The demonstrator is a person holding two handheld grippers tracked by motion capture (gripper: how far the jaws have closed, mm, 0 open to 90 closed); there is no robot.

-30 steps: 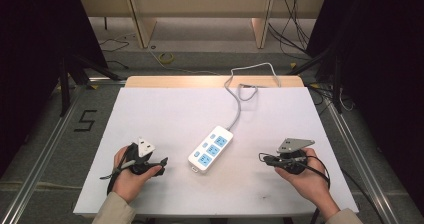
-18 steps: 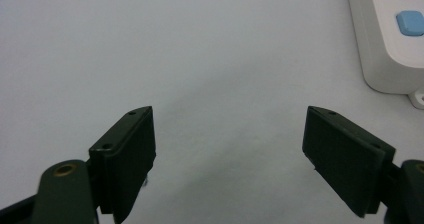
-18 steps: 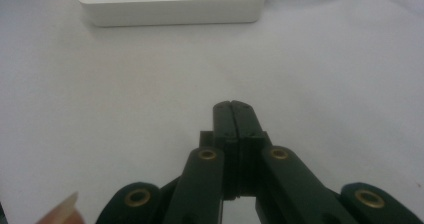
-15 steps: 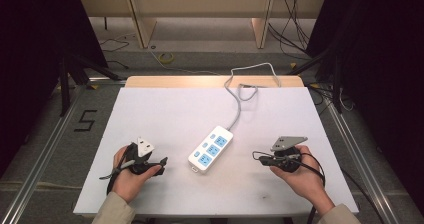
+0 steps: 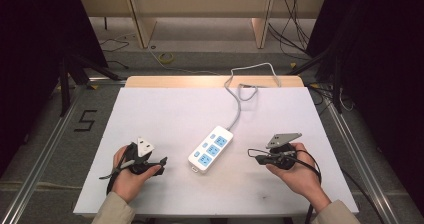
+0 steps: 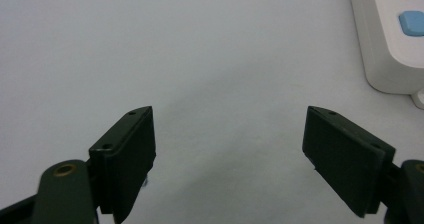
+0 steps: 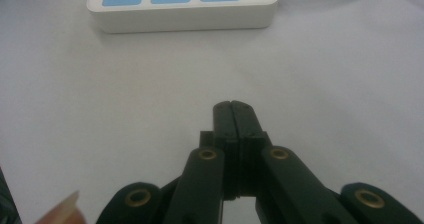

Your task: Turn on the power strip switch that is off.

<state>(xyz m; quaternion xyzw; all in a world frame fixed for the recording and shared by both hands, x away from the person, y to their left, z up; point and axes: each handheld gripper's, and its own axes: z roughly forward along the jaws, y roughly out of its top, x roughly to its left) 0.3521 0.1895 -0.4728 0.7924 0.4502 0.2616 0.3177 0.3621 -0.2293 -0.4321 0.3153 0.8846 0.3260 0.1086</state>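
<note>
Left gripper (image 6: 227, 149), jaws spread wide above the white table (image 5: 165, 114). Right gripper (image 7: 234, 109), jaws pressed together, facing the power strip (image 7: 182, 4).

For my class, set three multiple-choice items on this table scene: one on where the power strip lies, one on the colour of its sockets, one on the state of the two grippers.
1. The power strip lies:
A. between the two grippers
B. off the table
C. at the table's far left corner

2. Its socket faces are:
A. red
B. blue
C. green

3. The grippers:
A. both open
B. left gripper open, right gripper shut
C. both shut

Answers: 1 A, the high view shows it mid-table between the hands; 2 B, blue panels on a white body; 3 B, left jaws stand wide apart, right jaws meet.
</note>
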